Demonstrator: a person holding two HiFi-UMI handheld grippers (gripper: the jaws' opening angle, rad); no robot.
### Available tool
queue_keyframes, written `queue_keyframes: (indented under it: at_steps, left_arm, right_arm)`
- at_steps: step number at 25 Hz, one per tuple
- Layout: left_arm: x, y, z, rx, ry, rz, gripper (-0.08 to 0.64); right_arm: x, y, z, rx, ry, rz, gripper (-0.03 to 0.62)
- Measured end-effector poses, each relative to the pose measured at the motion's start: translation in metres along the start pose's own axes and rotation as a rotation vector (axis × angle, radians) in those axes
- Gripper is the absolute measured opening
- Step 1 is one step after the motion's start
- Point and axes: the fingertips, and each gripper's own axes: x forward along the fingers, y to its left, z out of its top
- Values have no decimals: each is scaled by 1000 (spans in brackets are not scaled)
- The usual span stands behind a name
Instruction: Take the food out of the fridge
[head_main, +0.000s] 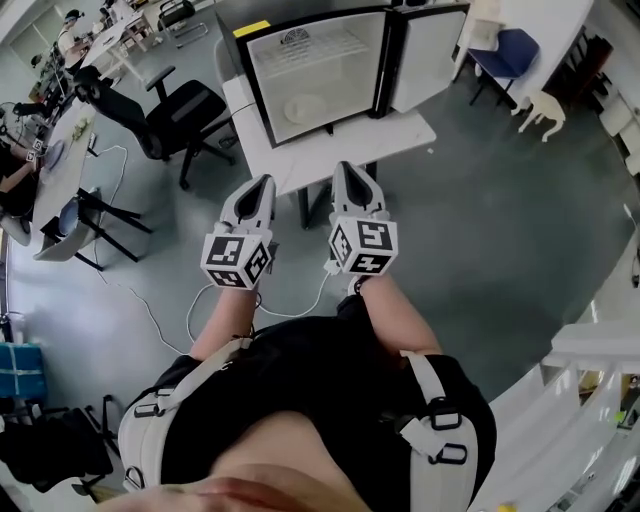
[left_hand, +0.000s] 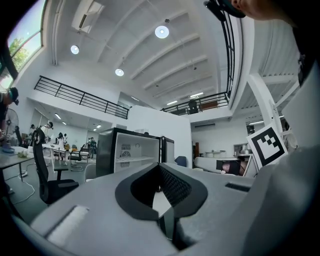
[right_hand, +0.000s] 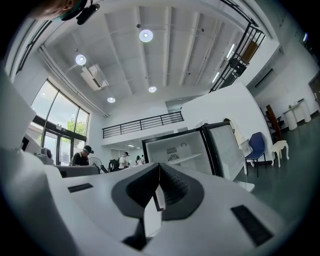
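Black-framed fridge (head_main: 318, 70), door (head_main: 428, 52) open.

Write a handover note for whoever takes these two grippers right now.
Left gripper: shut, empty, held level, short of the table.
Right gripper: shut, empty, alongside the left one.
Fridge: stands on the white table straight ahead, with its door open to the right.
Food: one pale round dish on the fridge floor. What it holds is too small to tell.
Done: the door is open.
Left: nothing has been taken out yet. Probably step closer, open a gripper, grip the dish and bring it out.
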Motion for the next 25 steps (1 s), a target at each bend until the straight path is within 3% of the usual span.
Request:
queue_keyframes:
  at_steps: [12,17,25]
  left_arm:
    - [143,11,7,25,37,103,3]
    - [176,25,5,19,44,155,3]
    - [209,58,-9,10,70,179,3]
  right_arm:
    - [109,-89,10,14,60,103,8]
    - [148,-94,5,22,92,159,8]
    - [191,-96,-13,-71,128,179,8]
